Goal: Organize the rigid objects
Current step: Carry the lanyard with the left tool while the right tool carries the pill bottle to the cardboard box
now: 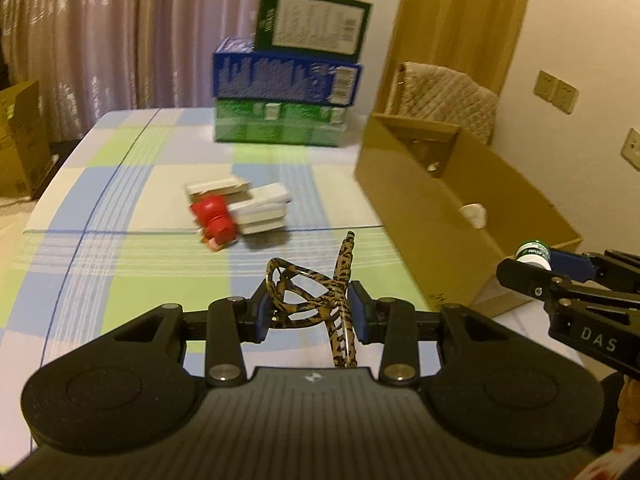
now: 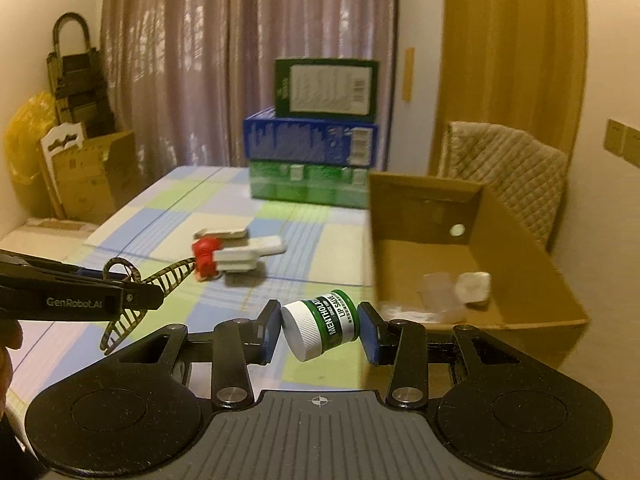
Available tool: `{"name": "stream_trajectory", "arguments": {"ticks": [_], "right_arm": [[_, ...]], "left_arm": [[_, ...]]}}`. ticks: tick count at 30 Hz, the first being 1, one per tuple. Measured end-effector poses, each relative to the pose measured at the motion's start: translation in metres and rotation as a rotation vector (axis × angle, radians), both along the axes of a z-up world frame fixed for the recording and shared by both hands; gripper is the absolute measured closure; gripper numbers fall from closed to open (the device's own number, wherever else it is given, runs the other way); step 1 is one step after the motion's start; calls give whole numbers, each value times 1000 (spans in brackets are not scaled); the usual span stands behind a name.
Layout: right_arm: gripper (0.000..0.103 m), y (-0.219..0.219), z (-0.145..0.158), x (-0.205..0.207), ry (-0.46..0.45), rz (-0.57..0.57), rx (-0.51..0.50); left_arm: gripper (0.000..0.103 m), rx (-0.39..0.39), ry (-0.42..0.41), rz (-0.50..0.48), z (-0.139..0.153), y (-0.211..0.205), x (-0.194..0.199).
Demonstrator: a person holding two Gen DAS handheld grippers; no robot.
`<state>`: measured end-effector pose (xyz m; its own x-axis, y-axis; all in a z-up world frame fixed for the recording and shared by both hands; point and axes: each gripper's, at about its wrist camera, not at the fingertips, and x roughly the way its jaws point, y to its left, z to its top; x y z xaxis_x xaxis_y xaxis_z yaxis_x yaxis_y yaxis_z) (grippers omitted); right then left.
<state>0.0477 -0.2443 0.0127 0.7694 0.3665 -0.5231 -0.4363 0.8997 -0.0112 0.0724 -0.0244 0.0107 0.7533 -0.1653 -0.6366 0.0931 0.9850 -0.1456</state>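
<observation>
My left gripper (image 1: 310,312) is shut on a leopard-print hair claw clip (image 1: 320,300), held above the checked tablecloth; the clip also shows in the right wrist view (image 2: 136,296). My right gripper (image 2: 319,330) is shut on a green lip-salve jar (image 2: 320,326) with a white lid, tilted on its side, just left of the open cardboard box (image 2: 520,264). The jar also shows in the left wrist view (image 1: 534,254). A pile of white pieces (image 1: 260,208) with a red toy (image 1: 214,218) lies mid-table.
The cardboard box (image 1: 400,184) holds a white item (image 2: 474,286) and a clear plastic piece. A stack of green and blue cartons (image 1: 284,76) stands at the table's far end. A padded chair (image 2: 508,168) is behind the box. More boxes (image 2: 86,172) stand on the floor at left.
</observation>
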Motion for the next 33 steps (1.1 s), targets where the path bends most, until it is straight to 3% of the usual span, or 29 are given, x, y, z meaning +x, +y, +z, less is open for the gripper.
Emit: {"name": "stream_trajectory", "arguments": {"ticks": [9,16,25,33], "right_arm": [[65,-56,16,16,-24,-90,21],[65,-100,22,50,-29,-164,33],[65,-134,9,89,8,-193,35],[65,-145,-5,113,46,-210,57]], "left_arm": [[70,-18,-46,-124,27,-60,13],[70,-21,-71,-207,40,-110,38],[70,-18,-49,-258,27,-156,74],[70,-8,-16,-271,12,-172,95]]}}
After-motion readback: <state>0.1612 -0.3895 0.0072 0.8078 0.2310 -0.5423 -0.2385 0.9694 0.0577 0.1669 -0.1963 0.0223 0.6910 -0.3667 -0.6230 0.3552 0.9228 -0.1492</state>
